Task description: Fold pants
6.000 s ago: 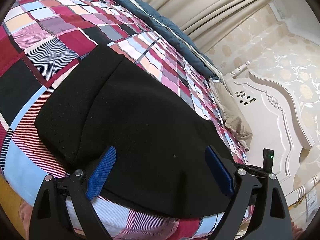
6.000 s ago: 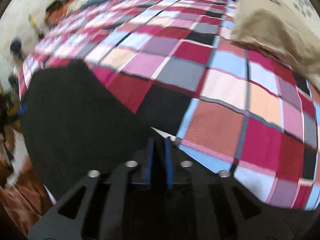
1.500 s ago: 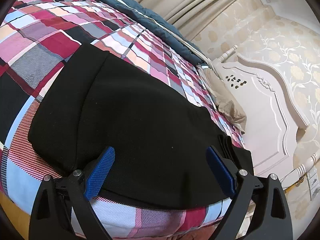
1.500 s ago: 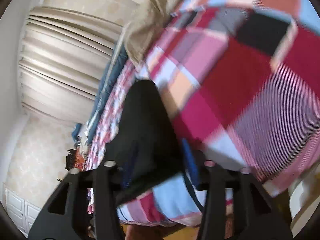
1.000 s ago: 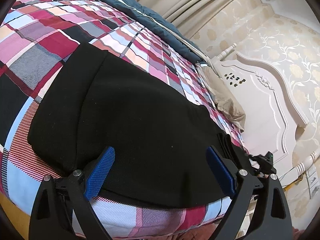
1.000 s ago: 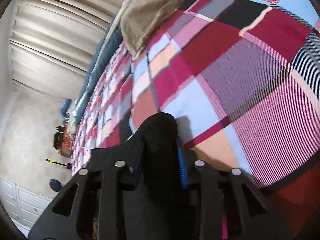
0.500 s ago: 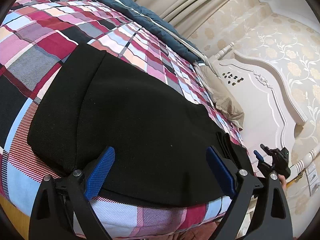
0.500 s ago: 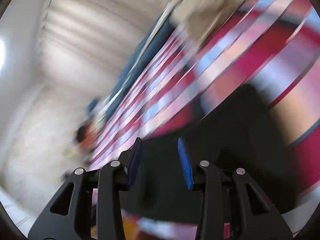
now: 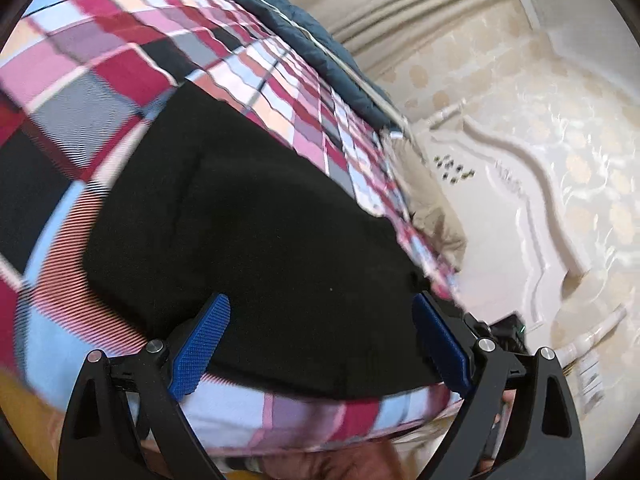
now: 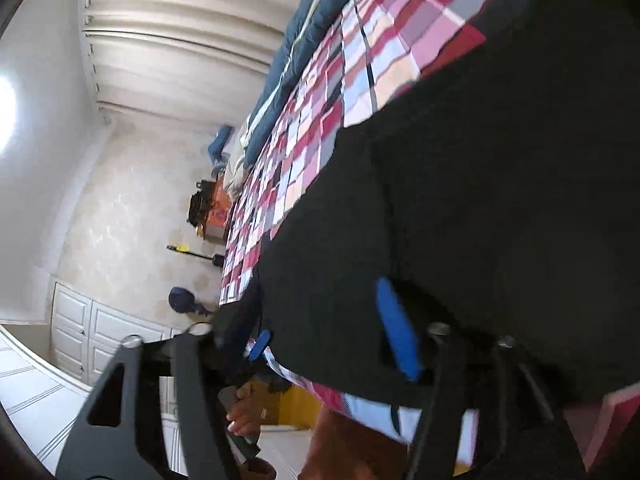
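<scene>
- left gripper (image 9: pixel 320 344) jaws spread wide, nothing between them, hanging over the near edge of the black pants (image 9: pixel 256 232)
- right gripper (image 10: pixel 320 340) jaws just been opening, apart at the pants' near edge, not pinching
- pants lie folded flat on the plaid bed (image 9: pixel 100 60), white headboard (image 9: pixel 500 208) far right

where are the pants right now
The black pants lie folded on the plaid bedspread near the bed's front edge, ahead of the left gripper in its view.
</scene>
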